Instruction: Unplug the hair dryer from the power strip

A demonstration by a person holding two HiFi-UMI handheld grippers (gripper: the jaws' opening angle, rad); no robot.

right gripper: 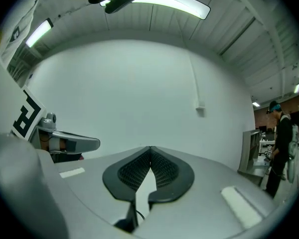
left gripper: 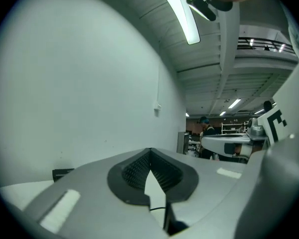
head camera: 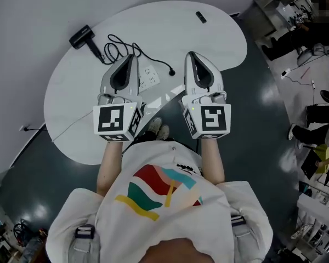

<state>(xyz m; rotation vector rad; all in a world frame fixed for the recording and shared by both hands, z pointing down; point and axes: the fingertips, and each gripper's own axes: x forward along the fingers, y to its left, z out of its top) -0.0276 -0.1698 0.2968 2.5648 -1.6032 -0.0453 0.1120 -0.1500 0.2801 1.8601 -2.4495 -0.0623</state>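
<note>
**Hair dryer (head camera: 83,39) at the far left of the worktop, both claws shut and empty**

Closest to the camera, the person (head camera: 164,212) in a white top with a striped print has both forearms stretched out, a claw in each hand, side by side and pointing level. The left claw (head camera: 132,57) is shut: its own view shows the ribbed pads (left gripper: 134,171) meeting at the tips with nothing between them. It's the same on the right claw (head camera: 190,54), where the pads (right gripper: 164,169) are pressed tip to tip around nothing. Both hang above the white worktop (head camera: 208,37), touching nothing on it.

Just beyond the left claw the white power strip (head camera: 151,78) lies flat, partly hidden behind that claw. The black plug (head camera: 171,73) lies on the worktop just to the right of the strip, out of its sockets. From there the black cord (head camera: 120,45) runs back and curls into loose loops. At the far end of those loops the hair dryer lies on its side, near the worktop's far-left edge and well apart from the strip.

Further off still, a small dark item (head camera: 201,17) sits alone near the far rim.
</note>
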